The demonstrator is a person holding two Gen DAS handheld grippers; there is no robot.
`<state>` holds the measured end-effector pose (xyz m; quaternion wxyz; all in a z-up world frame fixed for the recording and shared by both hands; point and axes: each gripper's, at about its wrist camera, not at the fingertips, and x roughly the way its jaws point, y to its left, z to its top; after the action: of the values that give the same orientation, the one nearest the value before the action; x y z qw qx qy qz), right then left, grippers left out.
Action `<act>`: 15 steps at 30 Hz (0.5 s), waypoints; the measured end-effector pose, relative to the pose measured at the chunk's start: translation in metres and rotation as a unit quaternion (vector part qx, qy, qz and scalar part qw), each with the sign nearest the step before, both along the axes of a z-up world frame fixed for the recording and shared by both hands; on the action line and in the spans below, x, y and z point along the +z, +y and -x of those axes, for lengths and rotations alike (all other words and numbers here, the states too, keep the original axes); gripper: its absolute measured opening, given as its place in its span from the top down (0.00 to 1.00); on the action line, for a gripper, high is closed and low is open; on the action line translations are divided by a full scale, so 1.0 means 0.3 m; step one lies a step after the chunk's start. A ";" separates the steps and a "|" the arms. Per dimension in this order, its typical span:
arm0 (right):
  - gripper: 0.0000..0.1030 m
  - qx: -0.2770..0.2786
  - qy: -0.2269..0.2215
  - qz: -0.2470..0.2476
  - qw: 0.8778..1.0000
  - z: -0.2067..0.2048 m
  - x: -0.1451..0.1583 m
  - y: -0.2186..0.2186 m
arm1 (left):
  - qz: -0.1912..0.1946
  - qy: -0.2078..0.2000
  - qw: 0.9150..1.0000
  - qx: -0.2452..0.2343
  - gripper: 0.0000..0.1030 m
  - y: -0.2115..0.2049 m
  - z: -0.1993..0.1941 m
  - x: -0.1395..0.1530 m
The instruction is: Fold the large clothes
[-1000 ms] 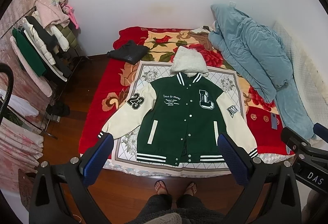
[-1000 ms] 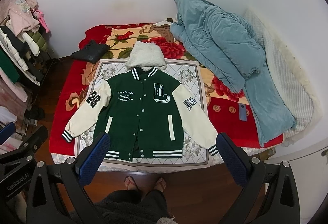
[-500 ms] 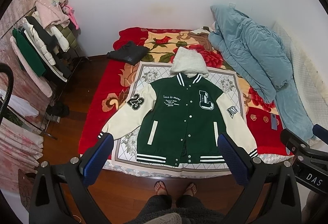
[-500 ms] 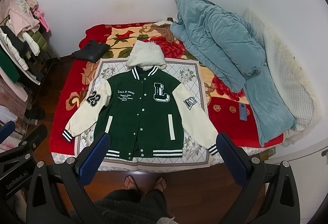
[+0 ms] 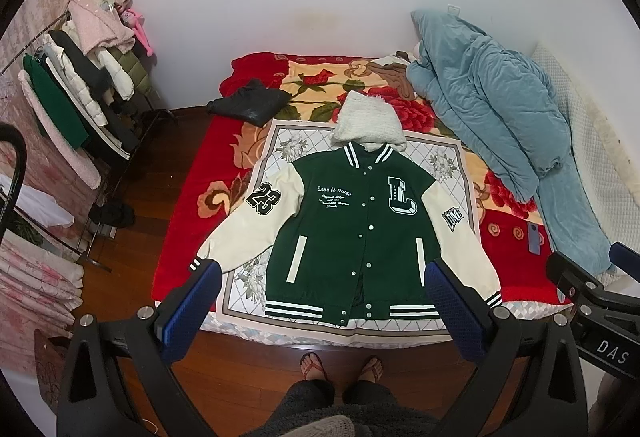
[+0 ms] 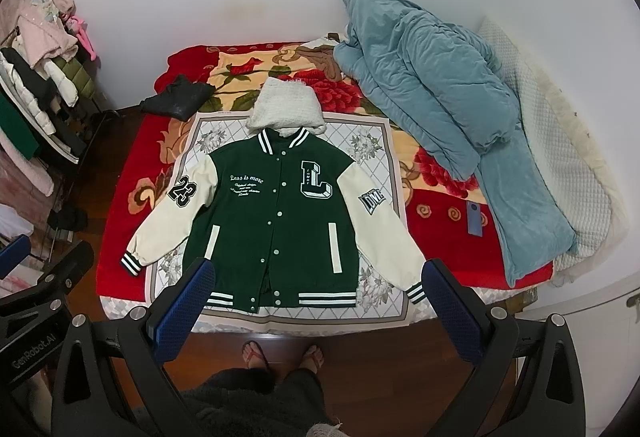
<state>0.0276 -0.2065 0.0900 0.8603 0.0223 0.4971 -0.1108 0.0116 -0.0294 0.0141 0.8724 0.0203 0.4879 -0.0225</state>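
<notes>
A green varsity jacket with cream sleeves and a white hood lies flat, front up, on a patterned cloth at the foot of the bed; it also shows in the right wrist view. Both sleeves spread outward. My left gripper is open and empty, held high above the bed's near edge. My right gripper is open and empty, also high above the near edge. Neither touches the jacket.
A red floral blanket covers the bed. A blue quilt is piled at the right, a dark garment at the far left. A clothes rack stands left. The person's feet are on the wooden floor.
Almost nothing has changed; both grippers stay open and hover in the same place, with only a slight drift of the views.
</notes>
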 end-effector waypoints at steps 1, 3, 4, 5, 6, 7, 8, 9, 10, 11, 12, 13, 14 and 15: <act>0.00 -0.001 0.000 0.000 1.000 -0.003 0.003 0.001 | 0.000 0.000 1.000 0.000 0.00 0.004 0.003 -0.002; 0.00 -0.001 0.000 0.000 1.000 -0.004 -0.008 0.004 | -0.002 -0.004 1.000 -0.001 0.00 -0.008 -0.010 0.001; 0.00 -0.003 -0.001 0.000 1.000 -0.012 -0.018 0.008 | -0.002 -0.005 1.000 -0.001 0.00 -0.001 -0.016 -0.002; 0.00 -0.006 -0.002 0.003 1.000 -0.018 -0.021 0.008 | -0.005 -0.013 1.000 0.000 0.00 -0.008 -0.033 -0.006; 0.00 -0.008 -0.002 0.004 1.000 -0.021 -0.033 0.004 | -0.007 -0.019 1.000 0.000 0.00 0.001 -0.046 -0.016; 0.00 -0.012 -0.006 0.007 1.000 -0.034 -0.046 -0.003 | -0.012 -0.030 0.999 -0.001 0.00 0.000 -0.072 -0.032; 0.00 -0.016 -0.014 0.006 1.000 -0.050 -0.067 -0.016 | -0.020 -0.036 0.999 -0.003 0.00 0.001 -0.102 -0.055; 0.00 -0.018 -0.017 0.005 1.000 -0.066 -0.090 -0.028 | -0.028 -0.039 0.999 -0.005 0.00 0.010 -0.124 -0.077; 0.00 -0.034 -0.019 -0.004 0.999 -0.094 -0.135 -0.066 | -0.043 -0.041 0.998 -0.007 0.00 0.008 -0.163 -0.113; 0.00 -0.043 -0.017 -0.009 0.999 -0.109 -0.165 -0.085 | -0.051 -0.042 0.998 -0.008 0.00 0.006 -0.196 -0.151; 0.00 -0.065 -0.015 -0.025 0.997 -0.132 -0.214 -0.132 | -0.055 -0.044 0.997 -0.010 0.00 0.005 -0.220 -0.180; 0.00 -0.089 -0.015 -0.047 0.995 -0.150 -0.271 -0.188 | -0.057 -0.044 0.997 -0.011 0.00 0.001 -0.245 -0.213; 0.00 -0.120 -0.014 -0.070 0.990 -0.168 -0.338 -0.255 | -0.053 -0.041 0.998 -0.014 0.00 -0.012 -0.293 -0.265; 0.07 -0.143 -0.016 -0.082 0.986 -0.178 -0.398 -0.315 | -0.051 -0.042 0.998 -0.014 0.00 -0.018 -0.316 -0.298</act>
<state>0.0811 -0.3011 -0.0294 0.8389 0.1654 0.4822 -0.1908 0.1065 -0.0348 -0.0754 0.8894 0.0726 0.4512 -0.0087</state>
